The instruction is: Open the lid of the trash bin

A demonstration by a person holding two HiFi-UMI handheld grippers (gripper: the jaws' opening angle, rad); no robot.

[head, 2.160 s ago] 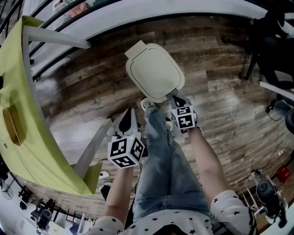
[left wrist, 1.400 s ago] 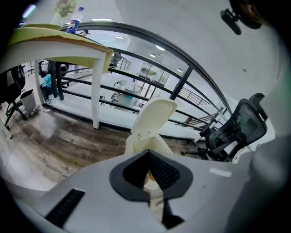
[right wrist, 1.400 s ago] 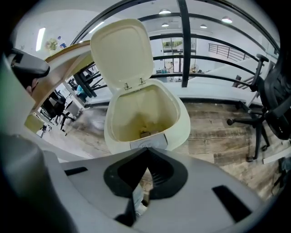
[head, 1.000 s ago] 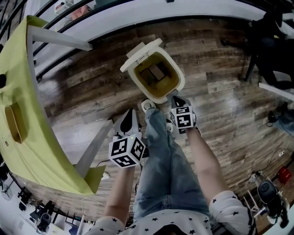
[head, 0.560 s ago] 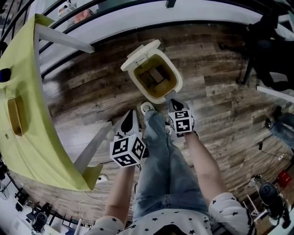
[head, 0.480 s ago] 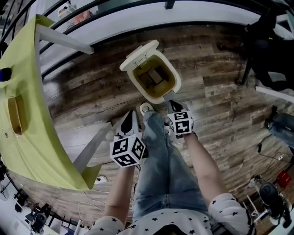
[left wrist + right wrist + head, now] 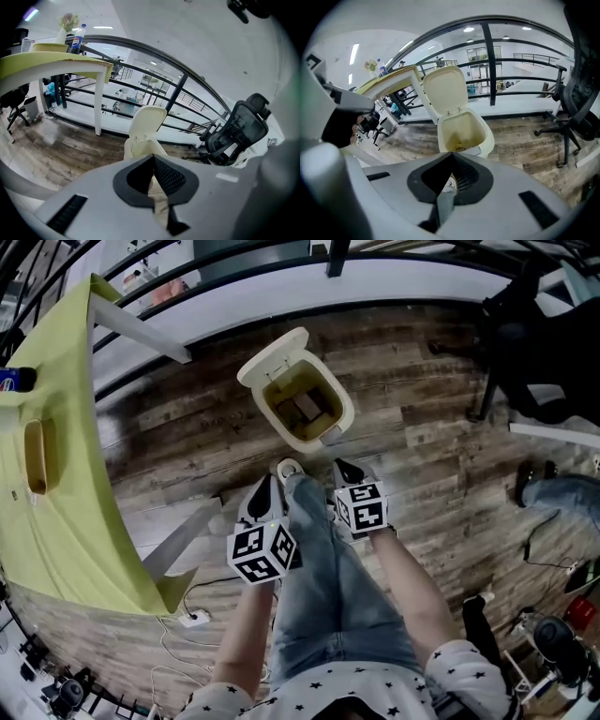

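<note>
The cream plastic trash bin [image 7: 314,440], its lid [image 7: 265,357] raised, is standing just beyond the left gripper [image 7: 265,487] and right gripper [image 7: 347,470], whose jaws are clenching nothing.

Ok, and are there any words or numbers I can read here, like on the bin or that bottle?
No text here is readable.
Bottle label: too small to read.
Floor print: dark marks, too blurred to read.
Marker cubes: black-and-white squares only, no letters.
Trash bin: no writing shows.
</note>
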